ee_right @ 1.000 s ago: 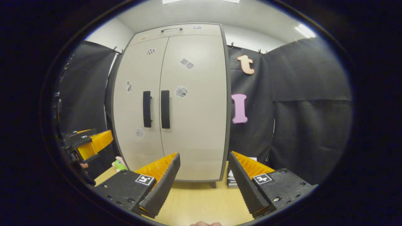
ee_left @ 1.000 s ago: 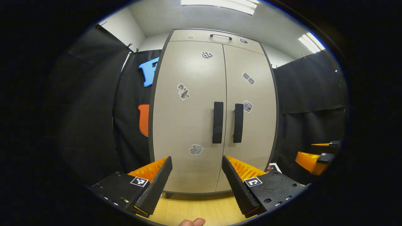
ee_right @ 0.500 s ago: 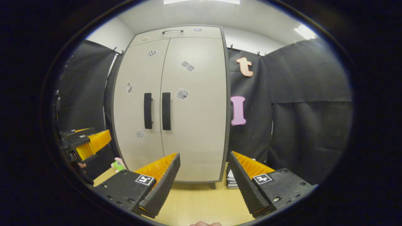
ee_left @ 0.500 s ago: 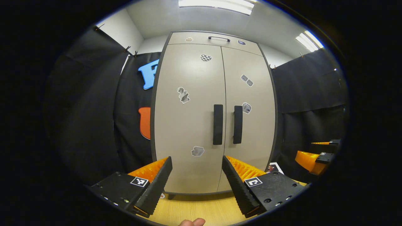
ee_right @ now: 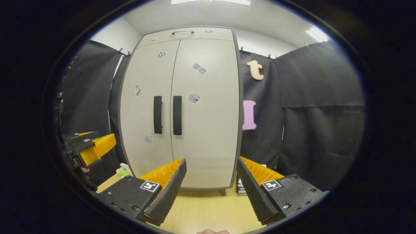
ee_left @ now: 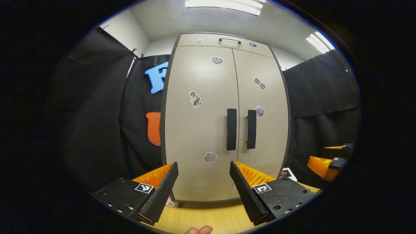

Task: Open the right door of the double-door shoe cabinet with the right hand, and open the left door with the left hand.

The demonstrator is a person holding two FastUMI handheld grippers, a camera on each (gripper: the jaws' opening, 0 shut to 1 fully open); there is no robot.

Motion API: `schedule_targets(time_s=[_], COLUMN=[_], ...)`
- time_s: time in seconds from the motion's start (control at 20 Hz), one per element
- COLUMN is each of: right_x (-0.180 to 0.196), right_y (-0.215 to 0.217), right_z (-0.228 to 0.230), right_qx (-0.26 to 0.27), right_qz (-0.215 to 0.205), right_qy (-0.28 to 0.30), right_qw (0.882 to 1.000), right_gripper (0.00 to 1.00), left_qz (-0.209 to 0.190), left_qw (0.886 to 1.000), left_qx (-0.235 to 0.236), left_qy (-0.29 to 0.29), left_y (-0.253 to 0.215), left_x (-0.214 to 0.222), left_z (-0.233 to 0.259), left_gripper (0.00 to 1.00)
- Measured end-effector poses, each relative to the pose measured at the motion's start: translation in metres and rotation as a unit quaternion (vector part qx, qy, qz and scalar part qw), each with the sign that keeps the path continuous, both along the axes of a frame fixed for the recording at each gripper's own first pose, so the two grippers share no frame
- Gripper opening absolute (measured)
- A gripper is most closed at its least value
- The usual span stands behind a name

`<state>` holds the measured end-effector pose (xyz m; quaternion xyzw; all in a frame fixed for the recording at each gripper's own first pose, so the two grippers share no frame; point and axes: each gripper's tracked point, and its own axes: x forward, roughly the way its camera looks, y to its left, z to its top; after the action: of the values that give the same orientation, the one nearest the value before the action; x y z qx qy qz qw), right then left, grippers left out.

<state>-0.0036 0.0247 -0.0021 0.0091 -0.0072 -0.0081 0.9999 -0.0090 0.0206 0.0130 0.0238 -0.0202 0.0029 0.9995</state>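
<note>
A tall beige double-door shoe cabinet (ee_left: 208,97) (ee_right: 208,107) stands ahead with both doors closed. Two black vertical handles sit at the centre seam: the left door's handle (ee_left: 231,129) (ee_right: 157,114) and the right door's handle (ee_left: 251,129) (ee_right: 177,115). My left gripper (ee_left: 203,166) is open, well short of the doors and below the handles. My right gripper (ee_right: 211,163) is open too, facing the lower part of the right door at a distance. The right gripper (ee_left: 326,162) also shows at the far right of the left gripper view, and the left gripper (ee_right: 92,146) at the left of the right gripper view.
The cabinet stands on a light wooden surface (ee_right: 208,208). A stack of flat items (ee_right: 241,187) lies by its right foot, a small green and pink object (ee_right: 123,170) by its left side, and a card (ee_left: 287,173) to the right. A fingertip (ee_left: 198,230) shows at the bottom.
Both views have shifted slightly: the cabinet has drifted a little to the right and down in each view. Both grippers stay open and the doors stay closed.
</note>
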Motion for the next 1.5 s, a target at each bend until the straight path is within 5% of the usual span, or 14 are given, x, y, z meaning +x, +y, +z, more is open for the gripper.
schedule_targets(time_s=[0.25, 0.95, 1.5], right_x=[0.023, 0.168, 0.210], right_y=[0.022, 0.074, 0.093], right_z=[0.012, 0.105, 0.113], right_qx=[-0.014, -0.008, 0.002], right_qz=[0.023, 0.049, 0.063], right_qy=[-0.005, -0.047, -0.028], right_qw=[1.000, 0.998, 0.998], right_gripper=[0.99, 0.99, 0.98], left_qz=[-0.011, -0.028, -0.026], left_qw=[1.000, 1.000, 1.000], left_qx=[-0.001, 0.002, 0.009], left_qy=[-0.001, -0.014, -0.010], left_y=[-0.003, -0.011, -0.011], left_x=[-0.003, -0.028, -0.029], left_z=[-0.001, 0.008, 0.004], left_gripper=[0.95, 0.95, 0.95])
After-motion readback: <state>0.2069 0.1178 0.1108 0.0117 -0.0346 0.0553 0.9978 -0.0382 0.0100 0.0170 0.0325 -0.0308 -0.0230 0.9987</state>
